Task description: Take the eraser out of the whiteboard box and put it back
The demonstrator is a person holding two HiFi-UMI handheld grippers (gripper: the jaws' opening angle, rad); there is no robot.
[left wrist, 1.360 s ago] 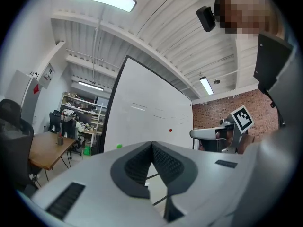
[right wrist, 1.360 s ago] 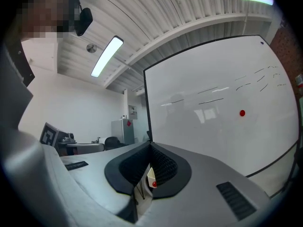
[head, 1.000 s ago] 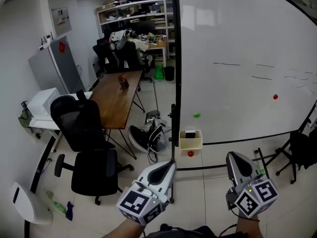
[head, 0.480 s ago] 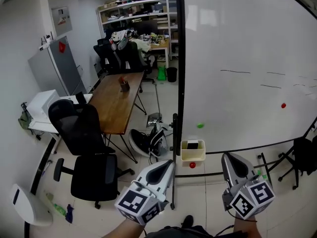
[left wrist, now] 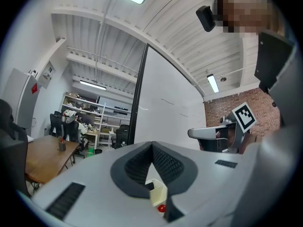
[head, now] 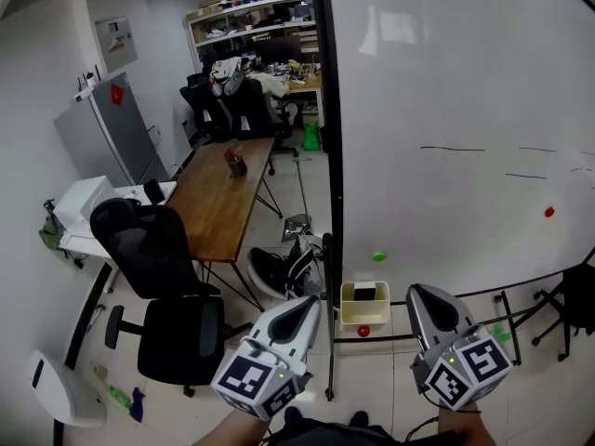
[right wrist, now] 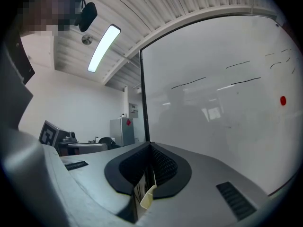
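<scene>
A cream whiteboard box hangs at the lower left of the whiteboard, with the black eraser standing inside it. A red magnet sits just under the box. My left gripper is shut and empty, short of the box and to its left. My right gripper is also shut and empty, to the box's right. Both point level at the board. In the left gripper view the box and the magnet show past the closed jaws. The right gripper view shows a sliver of the box.
A wooden table and black office chairs stand to the left. Shoes and a bag lie by the board's black stand post. Green and red magnets stick on the board. A dark bag is at the right.
Both grippers and the head have moved toward the whiteboard. The box and the eraser now sit closer, between the two gripper tips. Both jaws stayed shut.
</scene>
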